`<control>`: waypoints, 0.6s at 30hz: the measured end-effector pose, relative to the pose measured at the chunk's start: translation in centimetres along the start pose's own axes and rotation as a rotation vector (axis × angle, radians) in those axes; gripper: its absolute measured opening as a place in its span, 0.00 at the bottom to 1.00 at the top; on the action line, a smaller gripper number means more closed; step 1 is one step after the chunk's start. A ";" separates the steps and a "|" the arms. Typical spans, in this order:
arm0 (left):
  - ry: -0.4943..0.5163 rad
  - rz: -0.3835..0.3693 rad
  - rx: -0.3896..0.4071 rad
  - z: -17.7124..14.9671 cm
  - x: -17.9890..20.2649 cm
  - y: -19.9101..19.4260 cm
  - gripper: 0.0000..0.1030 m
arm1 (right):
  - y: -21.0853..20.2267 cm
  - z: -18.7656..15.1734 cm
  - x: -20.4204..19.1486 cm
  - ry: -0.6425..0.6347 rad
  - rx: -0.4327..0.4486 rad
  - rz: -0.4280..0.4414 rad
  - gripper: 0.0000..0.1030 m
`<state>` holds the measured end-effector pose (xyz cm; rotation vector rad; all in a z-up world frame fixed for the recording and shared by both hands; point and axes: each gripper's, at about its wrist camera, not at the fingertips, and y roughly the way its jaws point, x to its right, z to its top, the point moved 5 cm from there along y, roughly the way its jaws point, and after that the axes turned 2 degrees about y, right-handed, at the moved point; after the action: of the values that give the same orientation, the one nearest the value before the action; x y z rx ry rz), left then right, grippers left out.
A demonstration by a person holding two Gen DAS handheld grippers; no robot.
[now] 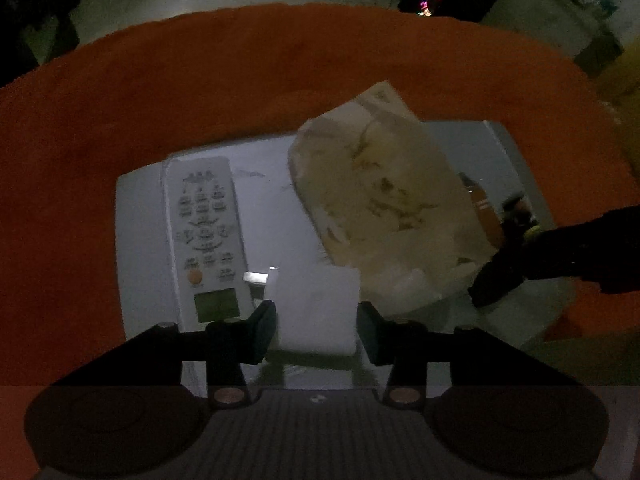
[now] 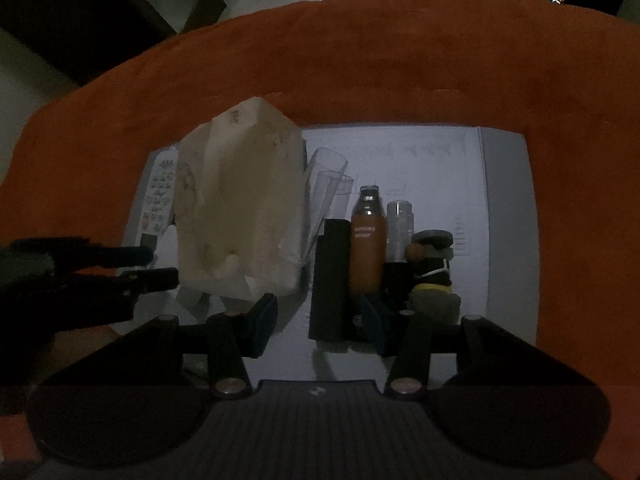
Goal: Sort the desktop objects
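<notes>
**Ana:** Between the left gripper (image 1: pixel 316 326) fingers sits a small white block (image 1: pixel 318 312) on the grey-white mat (image 1: pixel 140 248). The jaws flank it closely, but I cannot tell whether the pads actually press on it.

**Ben:** Then close squarely on its two flat sides and lift straight up — the white remote control (image 1: pixel 206 236) lies just to its left, and a crumpled pale bag (image 1: pixel 380 192) looms just beyond.

**Ana:** And the right gripper (image 2: pixel 316 322)?

**Ben:** Its jaws are parted and grip nothing. One finger is down beside the black box (image 2: pixel 330 280) and the orange bottle (image 2: pixel 368 248), so it should stay clear of them.

**Ana:** Any containers?

**Ben:** Past the bottle lie clear plastic cups (image 2: pixel 326 180) on their sides, seemingly empty, next to a clear tube (image 2: pixel 399 224). The bag's contents stay hidden. A small dark figurine (image 2: pixel 432 268) stands on the right — the orange cloth (image 2: pixel 360 60) surrounds everything.
</notes>
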<state>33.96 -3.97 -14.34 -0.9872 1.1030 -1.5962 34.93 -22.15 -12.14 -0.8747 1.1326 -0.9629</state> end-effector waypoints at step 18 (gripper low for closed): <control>-0.048 -0.007 -0.140 0.4 0.1 2.2 0.69 | 3.1 0.0 1.3 -0.037 -0.032 -0.070 0.50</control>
<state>34.86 -4.50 -16.37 -1.1169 1.1921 -1.5088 35.64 -22.31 -15.47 -0.9603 1.0940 -0.9843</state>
